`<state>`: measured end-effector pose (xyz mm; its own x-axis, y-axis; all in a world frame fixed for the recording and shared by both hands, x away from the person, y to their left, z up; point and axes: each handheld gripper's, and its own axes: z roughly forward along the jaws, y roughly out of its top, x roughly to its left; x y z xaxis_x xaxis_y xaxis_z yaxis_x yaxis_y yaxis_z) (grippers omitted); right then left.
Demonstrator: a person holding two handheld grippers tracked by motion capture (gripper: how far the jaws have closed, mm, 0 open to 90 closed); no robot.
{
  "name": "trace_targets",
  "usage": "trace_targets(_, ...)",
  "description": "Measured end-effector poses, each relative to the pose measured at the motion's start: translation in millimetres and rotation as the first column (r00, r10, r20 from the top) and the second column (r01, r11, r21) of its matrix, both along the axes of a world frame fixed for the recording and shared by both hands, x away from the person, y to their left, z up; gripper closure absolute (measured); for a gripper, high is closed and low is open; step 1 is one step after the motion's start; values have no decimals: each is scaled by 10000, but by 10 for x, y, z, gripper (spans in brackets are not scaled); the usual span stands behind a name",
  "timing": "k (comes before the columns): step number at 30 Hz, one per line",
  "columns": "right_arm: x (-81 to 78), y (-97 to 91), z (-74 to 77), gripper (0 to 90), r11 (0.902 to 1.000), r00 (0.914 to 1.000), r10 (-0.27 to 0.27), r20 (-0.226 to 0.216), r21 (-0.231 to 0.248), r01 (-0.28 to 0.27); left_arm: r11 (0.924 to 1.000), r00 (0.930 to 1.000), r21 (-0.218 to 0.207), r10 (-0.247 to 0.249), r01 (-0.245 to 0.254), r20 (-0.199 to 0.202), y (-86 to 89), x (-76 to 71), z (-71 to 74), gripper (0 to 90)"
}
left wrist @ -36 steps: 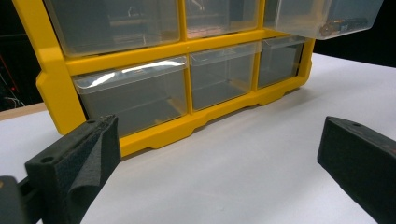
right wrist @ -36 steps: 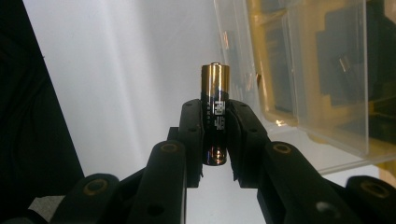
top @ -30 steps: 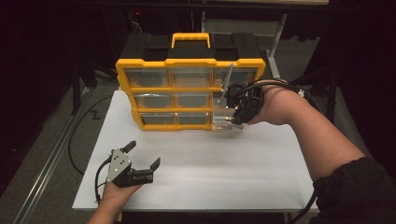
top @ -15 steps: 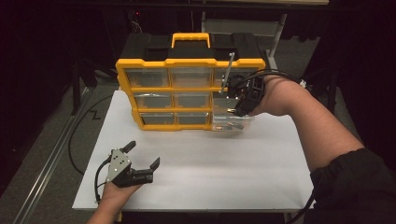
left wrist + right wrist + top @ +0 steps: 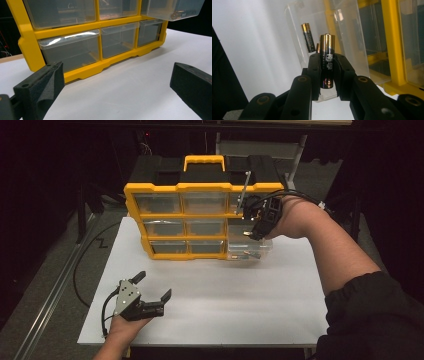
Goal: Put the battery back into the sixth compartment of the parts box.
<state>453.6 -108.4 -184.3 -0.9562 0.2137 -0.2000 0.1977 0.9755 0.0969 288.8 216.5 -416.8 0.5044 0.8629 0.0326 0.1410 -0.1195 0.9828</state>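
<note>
1. At the right side of the yellow organiser [image 5: 200, 220], the right gripper [image 5: 252, 222] hangs over a clear drawer [image 5: 250, 249] pulled well out of the bottom row; the drawer rests partly on the white surface [image 5: 225, 295].
2. In the right gripper view the right gripper [image 5: 327, 72] has its black fingers [image 5: 314, 72] closed tight on a battery [image 5: 327, 63]: a smooth cylinder, black-wrapped with pale print, copper-gold at both ends, lying lengthwise between the pads with its top end standing out beyond the fingertips.
3. Behind that battery the drawer [image 5: 352, 37] shows as thin, glossy see-through plastic with rounded corners. A second battery [image 5: 308, 37] of the same black and gold lies inside it, and part of another gold end peeks out beside the held one.
4. The organiser is a boxy frame of hard yellow plastic with a black top, a yellow carry handle [image 5: 204, 162] and rows of clear rectangular drawers.
5. Near the front edge of the smooth, matte surface, the left gripper [image 5: 152, 292] rests in the person's hand, well apart from the organiser. Its fingers [image 5: 41, 85] are blocky, faced with dull black foam, and stand wide open with nothing between them.
6. A thin metal rod [image 5: 243, 190] stands tilted above the right gripper.
</note>
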Motion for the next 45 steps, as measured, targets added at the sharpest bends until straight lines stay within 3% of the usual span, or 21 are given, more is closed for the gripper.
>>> trace_targets(15,103,24,-45,781,9996,9996,-272,-4,35,272,10000,10000,12,-30,30,54,7,-2,5,4)
trace_targets(17,90,15,-24,726,9997,9998,-195,86,124,194,10000,10000,-25,-19,20,54,9,0,5,4)
trace_targets(27,-76,-69,95,662,9989,9986,-407,329,248,399,10000,10000,11,-49,48,72,-1,-5,10,4)
trace_targets(45,-378,-86,-41,651,9997,9996,-200,219,109,198,10000,10000,16,-7,7,13,-5,3,3,4)
